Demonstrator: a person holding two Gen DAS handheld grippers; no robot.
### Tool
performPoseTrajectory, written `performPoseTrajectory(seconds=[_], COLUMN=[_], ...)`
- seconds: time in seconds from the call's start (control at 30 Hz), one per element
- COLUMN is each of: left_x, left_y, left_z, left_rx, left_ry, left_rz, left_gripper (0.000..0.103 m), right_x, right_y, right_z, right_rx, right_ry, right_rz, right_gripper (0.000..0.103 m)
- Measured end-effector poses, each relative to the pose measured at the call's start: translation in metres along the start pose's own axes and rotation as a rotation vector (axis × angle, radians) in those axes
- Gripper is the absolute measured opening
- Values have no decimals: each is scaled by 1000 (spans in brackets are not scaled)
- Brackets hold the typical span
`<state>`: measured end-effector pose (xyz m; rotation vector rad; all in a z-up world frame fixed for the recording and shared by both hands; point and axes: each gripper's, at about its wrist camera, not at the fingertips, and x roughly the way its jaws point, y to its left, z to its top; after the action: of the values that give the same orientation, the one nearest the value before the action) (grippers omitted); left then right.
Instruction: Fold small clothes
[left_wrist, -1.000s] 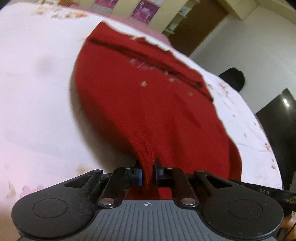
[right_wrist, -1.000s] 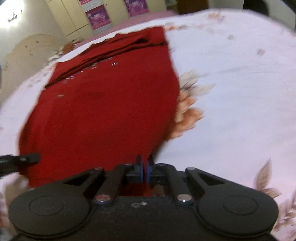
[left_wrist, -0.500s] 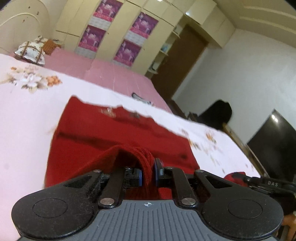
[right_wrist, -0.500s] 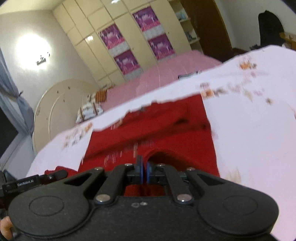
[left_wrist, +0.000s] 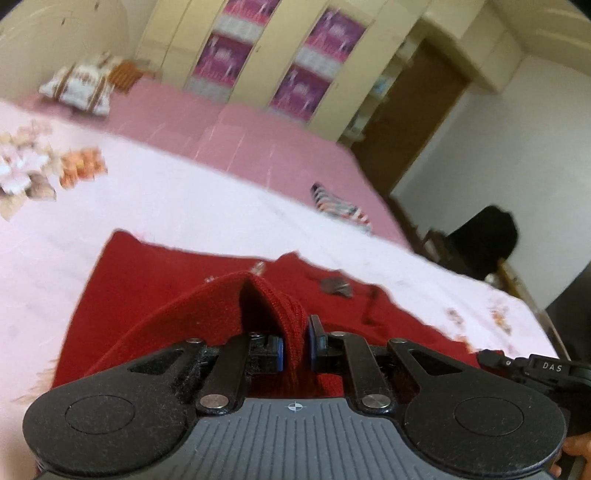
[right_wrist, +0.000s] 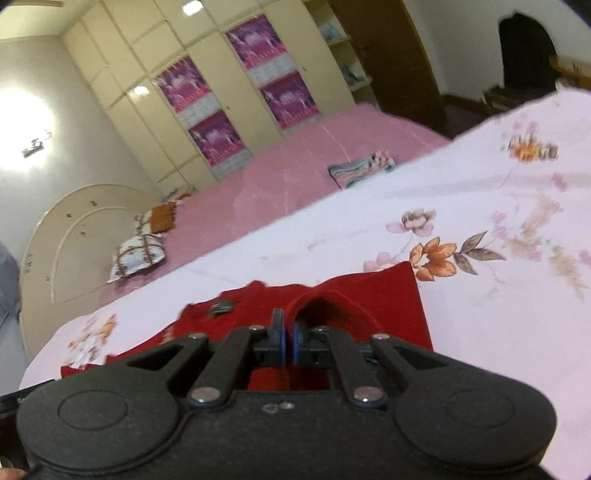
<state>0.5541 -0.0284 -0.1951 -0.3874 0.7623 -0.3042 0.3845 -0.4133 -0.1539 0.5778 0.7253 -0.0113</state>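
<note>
2 grippers, both pinching folds of 1 red garment (left_wrist: 155, 295): left gripper (left_wrist: 294, 349) with fingers (left_wrist: 277, 350) clamped on a thick knit ridge, right gripper (right_wrist: 287, 345) with fingers (right_wrist: 298, 343) nearly pressed together on a thin edge. Beyond the fingers, garment spread flat on floral bedsheet (right_wrist: 480, 206). Farther off, pink bed (left_wrist: 236, 136), striped cloth (right_wrist: 360, 168), pillows (right_wrist: 138, 253), wardrobe (right_wrist: 229, 96).

Bare floral sheet (right_wrist: 480, 206) beyond red garment (right_wrist: 388, 295)
</note>
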Motion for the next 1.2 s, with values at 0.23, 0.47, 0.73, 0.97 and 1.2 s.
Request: performPoseTrajectory(seconds=[0.23,0.47,0.73,0.97,1.2], left_x=[11,-6,-10,-23,-37], left_y=[21,24,28,29,35], left_z=[21,19,-21,-34,-37], left_rx=[-191,-49,139,191,171], left_ry=[-15,-53,67,12,-18], left_rz=[10,119,256,322,335], left_gripper=[90,100,100,67,61], right_x=[31,20,24,19,14], right_y=[-21,-16,3,9,2], right_z=[12,10,-37,-41,-38], right_rx=[57,-67,-346,-425,-366], right_ry=[-18,-89,33,17,-17], right_rz=[-94,-221,-254,-287,-336], right_gripper=[30,33,41,8,19])
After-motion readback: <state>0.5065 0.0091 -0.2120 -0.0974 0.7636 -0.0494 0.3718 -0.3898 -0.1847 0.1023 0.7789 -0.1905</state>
